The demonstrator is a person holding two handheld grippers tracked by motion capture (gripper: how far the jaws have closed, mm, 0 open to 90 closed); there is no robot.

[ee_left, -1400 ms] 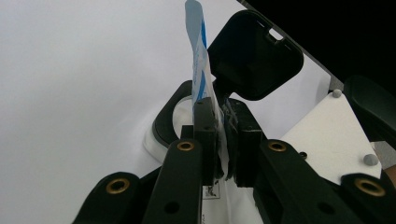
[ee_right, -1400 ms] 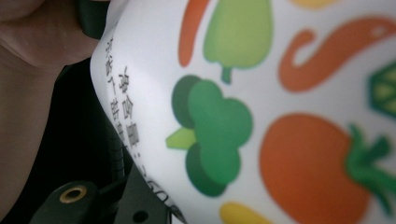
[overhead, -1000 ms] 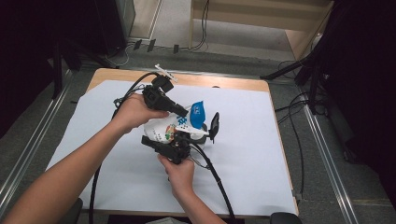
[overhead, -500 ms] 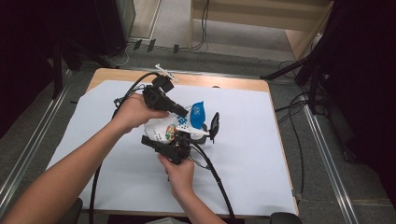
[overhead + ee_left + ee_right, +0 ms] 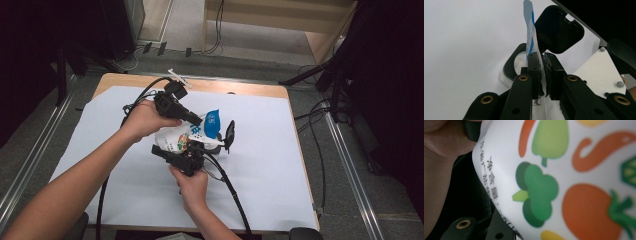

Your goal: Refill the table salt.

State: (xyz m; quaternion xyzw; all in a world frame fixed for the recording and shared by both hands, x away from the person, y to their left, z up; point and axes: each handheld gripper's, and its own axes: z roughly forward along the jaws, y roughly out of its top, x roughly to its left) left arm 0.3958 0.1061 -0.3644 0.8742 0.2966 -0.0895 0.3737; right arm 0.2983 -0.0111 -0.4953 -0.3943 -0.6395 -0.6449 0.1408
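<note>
Left gripper (image 5: 543,75), jaws pressed together, pinches the top of a white pouch (image 5: 182,137) printed with vegetables at mid-frame of the high view. Beside it stands a black-and-white container (image 5: 227,137) with its black lid (image 5: 559,28) raised. Right gripper (image 5: 182,157) sits against the pouch's lower edge; its jaw state cannot be told. Nothing has shifted since earlier.

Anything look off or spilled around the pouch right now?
No spill shows. The pouch is pinched between both tools: the left hand-held gripper is shut on its blue-printed top edge. Beside it, a black container has its lid flipped up. The right hand-held gripper presses close against the pouch; its jaws aren't readable.
</note>
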